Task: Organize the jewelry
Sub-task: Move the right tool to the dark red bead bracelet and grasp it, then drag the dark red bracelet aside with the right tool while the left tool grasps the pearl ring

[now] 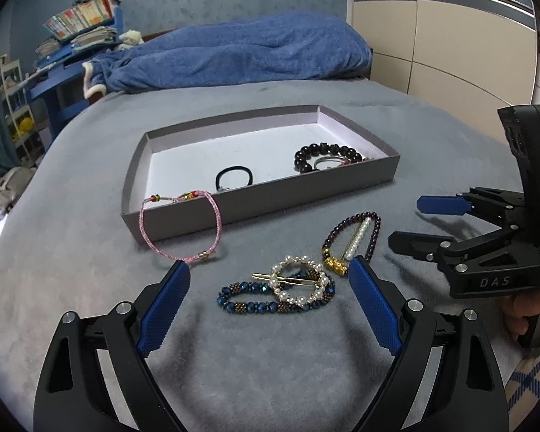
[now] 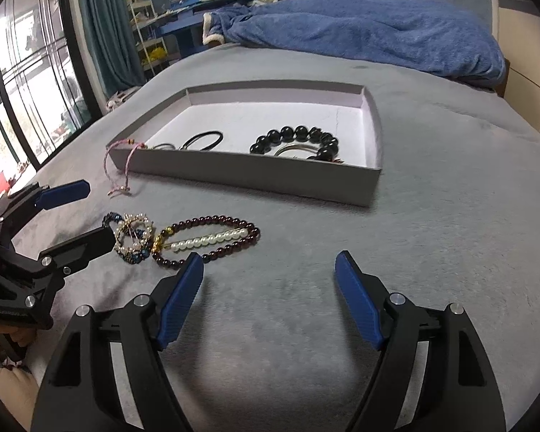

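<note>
Grey velvety bedding (image 1: pixel 270 360) is occupied by a shallow grey cardboard tray (image 1: pixel 259 199), in which a black hair tie (image 1: pixel 234 177) and a dark bead bracelet (image 1: pixel 325 156) are kept. A pink woven cord bracelet (image 1: pixel 178 230) is draped over its near wall. The left gripper (image 1: pixel 270 280) is held wide apart, empty, with a blue bead bracelet (image 1: pixel 248 300) and a pearl ring clip (image 1: pixel 300 282) seen at twelve o'clock of it. The right gripper (image 2: pixel 270 271) is likewise spread, empty, with a garnet bead bracelet (image 2: pixel 212 239) at ten o'clock.

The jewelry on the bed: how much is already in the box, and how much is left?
Done: the black bead bracelet and black hair tie lie inside the grey box. Half done: the pink cord bracelet hangs over its front wall. In hand: nothing; left gripper and right gripper are open. Left on the bed: blue bead bracelet, pearl ring clip, dark red bead bracelet, pearl bar clip.
</note>
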A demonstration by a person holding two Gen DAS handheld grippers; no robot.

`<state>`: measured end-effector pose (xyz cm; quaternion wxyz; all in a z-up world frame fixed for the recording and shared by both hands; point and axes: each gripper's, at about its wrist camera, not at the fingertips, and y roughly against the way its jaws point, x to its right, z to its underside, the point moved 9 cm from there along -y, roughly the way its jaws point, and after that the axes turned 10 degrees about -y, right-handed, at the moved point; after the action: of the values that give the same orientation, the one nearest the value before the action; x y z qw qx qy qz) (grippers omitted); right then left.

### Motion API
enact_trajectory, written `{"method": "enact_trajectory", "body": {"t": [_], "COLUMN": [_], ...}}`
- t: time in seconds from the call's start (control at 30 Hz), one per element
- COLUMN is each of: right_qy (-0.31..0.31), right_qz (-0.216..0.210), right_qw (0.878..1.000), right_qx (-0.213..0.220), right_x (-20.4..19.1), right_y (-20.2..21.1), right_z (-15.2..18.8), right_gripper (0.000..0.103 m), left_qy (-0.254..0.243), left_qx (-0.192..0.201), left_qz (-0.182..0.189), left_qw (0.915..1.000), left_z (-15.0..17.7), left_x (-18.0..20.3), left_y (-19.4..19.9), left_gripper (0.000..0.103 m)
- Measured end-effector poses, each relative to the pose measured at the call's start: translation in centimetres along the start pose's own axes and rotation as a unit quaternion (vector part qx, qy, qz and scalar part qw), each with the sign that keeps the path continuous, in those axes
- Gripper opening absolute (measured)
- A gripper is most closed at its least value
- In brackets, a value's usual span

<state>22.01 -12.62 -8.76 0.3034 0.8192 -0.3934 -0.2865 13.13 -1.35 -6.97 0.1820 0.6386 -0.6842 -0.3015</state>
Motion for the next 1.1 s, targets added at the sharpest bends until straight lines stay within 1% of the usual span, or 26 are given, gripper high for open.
{"method": "enact_trajectory", "body": {"t": [0.1, 0.13, 0.2, 0.27, 0.3, 0.33, 0.37, 0.43, 0.5, 0.63, 0.8, 0.9, 0.97, 1.1], "right_qy": [-0.010, -0.013, -0.013, -0.007, -0.004, 0.000, 0.001, -0.007, -0.022, -0.037, -0.072, -0.095, -0.110, -0.109], "right_qz": [-0.009, -0.012, -0.010, -0.006, -0.007, -0.006, -0.007, -0.011, -0.014, -0.005, 0.010, 0.013, 0.012, 0.017], "right_qw": [1.000, 1.000, 1.000, 0.999, 0.999, 1.000, 1.000, 1.000, 1.000, 0.999, 0.997, 0.995, 0.994, 0.994], "right_qx": [-0.009, -0.012, -0.024, -0.032, -0.032, -0.030, -0.028, -0.018, -0.011, 0.000, 0.019, 0.019, 0.012, -0.003], "right_x": [-0.1, -0.2, -0.4, -0.7, -0.8, -0.8, -0.9, -0.5, 0.2, 1.7, 4.8, 6.2, 7.0, 7.0], "right_y": [-0.6, -0.9, -1.8, -2.5, -2.5, -2.5, -2.4, -1.9, -1.3, -0.2, 1.7, 2.3, 2.3, 1.7], "right_z": [-0.5, -0.6, -0.8, -0.9, -0.9, -0.8, -0.7, -0.7, -0.7, -0.4, 0.0, 0.4, 0.8, 1.0], "right_gripper": [0.074, 0.073, 0.066, 0.051, 0.046, 0.026, 0.013, 0.006, 0.006, 0.006, 0.006, 0.006, 0.006, 0.007], "left_qy": [0.005, 0.007, 0.012, 0.014, 0.013, 0.012, 0.011, 0.006, -0.004, -0.032, -0.048, -0.048, -0.050, -0.049], "left_qx": [0.002, 0.002, 0.002, 0.002, 0.002, 0.001, 0.001, 0.000, -0.002, -0.009, -0.040, -0.054, -0.060, -0.066], "left_qz": [-0.001, -0.001, -0.001, 0.000, 0.000, 0.000, 0.000, 0.002, 0.005, 0.011, 0.030, 0.038, 0.035, 0.029], "left_qw": [1.0000, 1.0000, 0.9999, 0.9999, 0.9999, 0.9999, 0.9999, 1.0000, 1.0000, 0.9994, 0.9976, 0.9967, 0.9964, 0.9962], "left_z": [0.0, 0.0, 0.1, 0.1, 0.1, 0.1, 0.1, 0.0, 0.0, -0.1, 0.4, 0.6, 0.6, 0.6], "left_x": [-0.1, -0.1, -0.2, -0.3, -0.3, -0.3, -0.2, 0.0, 0.4, 1.6, 2.5, 2.5, 2.5, 2.2], "left_y": [0.0, 0.0, 0.0, 0.0, -0.1, -0.1, -0.1, -0.1, -0.2, -0.6, -2.0, -2.7, -3.0, -3.6], "left_gripper": [0.089, 0.089, 0.089, 0.089, 0.089, 0.089, 0.089, 0.089, 0.089, 0.089, 0.089, 0.088, 0.087, 0.082]}}
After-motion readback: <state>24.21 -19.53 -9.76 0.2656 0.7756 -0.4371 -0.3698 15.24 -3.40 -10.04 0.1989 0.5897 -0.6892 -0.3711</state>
